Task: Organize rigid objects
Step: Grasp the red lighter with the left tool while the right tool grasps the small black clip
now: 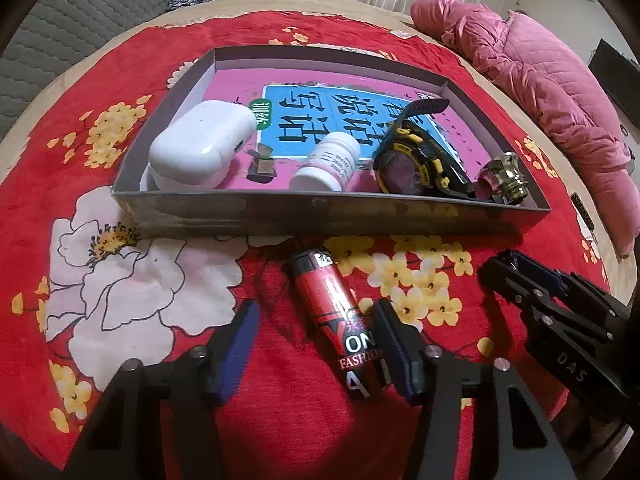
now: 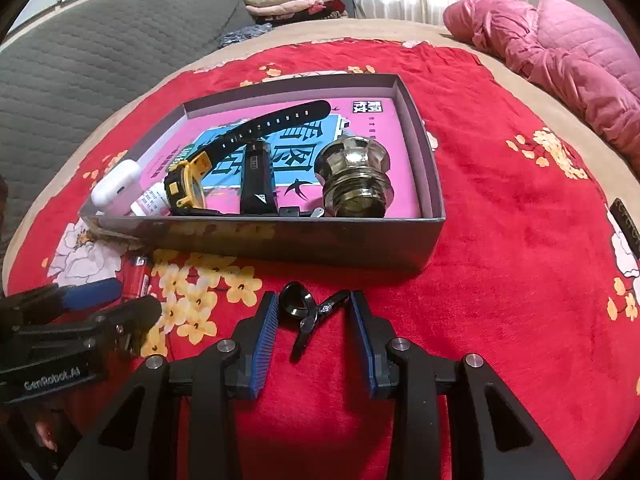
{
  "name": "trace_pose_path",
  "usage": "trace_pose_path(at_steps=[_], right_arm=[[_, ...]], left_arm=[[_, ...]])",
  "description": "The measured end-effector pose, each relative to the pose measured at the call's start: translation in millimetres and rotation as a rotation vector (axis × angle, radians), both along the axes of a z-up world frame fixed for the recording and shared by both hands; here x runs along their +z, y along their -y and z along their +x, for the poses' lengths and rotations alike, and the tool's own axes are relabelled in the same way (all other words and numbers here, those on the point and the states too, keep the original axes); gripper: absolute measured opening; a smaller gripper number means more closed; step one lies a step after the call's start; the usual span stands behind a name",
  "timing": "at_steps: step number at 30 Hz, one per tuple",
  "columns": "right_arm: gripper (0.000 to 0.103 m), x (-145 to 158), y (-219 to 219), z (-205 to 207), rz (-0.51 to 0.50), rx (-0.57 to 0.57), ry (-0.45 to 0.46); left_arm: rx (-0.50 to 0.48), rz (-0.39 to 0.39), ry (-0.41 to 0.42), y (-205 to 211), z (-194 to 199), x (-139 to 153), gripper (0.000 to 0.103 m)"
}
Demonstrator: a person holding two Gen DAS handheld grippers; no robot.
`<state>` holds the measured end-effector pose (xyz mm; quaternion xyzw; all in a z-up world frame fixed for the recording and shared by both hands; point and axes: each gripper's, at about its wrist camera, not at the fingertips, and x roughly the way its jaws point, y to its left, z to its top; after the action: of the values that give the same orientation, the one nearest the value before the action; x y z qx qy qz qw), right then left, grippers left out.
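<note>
Left wrist view: the red floral blanket (image 1: 160,320) covers the bed, so everything sits on a soft surface and the round pieces may roll. The grey box (image 1: 320,216) lies far of both grippers, open side up, as the collection bin. Already in it, largest first: white case (image 1: 200,148) far left, yellow-black watch (image 1: 408,160) lying on its side against the near wall, glass knob (image 2: 352,176) at the right end, white pill bottle (image 1: 332,164) on its side between case and watch.

Still outside: the red can (image 1: 336,312) lies on the blanket near the box wall, lengthwise between your left gripper (image 1: 316,344) fingers, which are spread wide with neither pad touching. You look lined up to squeeze across its body.

Right wrist view: small black sunglasses (image 2: 308,312), folded, sit between your right gripper (image 2: 316,328) fingers, also spread wide, nothing held. They're thin, so I'd close low.
</note>
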<state>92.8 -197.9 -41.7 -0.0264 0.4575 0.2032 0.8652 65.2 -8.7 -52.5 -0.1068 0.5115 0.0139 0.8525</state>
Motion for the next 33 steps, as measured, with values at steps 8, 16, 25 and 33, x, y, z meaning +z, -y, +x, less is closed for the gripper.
trace_pose_path(at_steps=[8,16,25,33], right_arm=[[0.036,2,11,-2,0.009,-0.009,-0.003],[0.032,2,8,-4,0.004,0.006,0.002],[0.032,6,9,-7,0.037,0.026,0.005],[0.032,14,15,-11,0.054,0.016,0.023]], left_arm=[[0.055,-0.093,-0.001,-25,2,-1,0.034],[0.045,-0.117,0.007,-30,4,1,0.026],[-0.067,-0.107,0.038,-8,-1,12,0.011],[-0.066,-0.121,0.035,-9,-2,14,0.011]])
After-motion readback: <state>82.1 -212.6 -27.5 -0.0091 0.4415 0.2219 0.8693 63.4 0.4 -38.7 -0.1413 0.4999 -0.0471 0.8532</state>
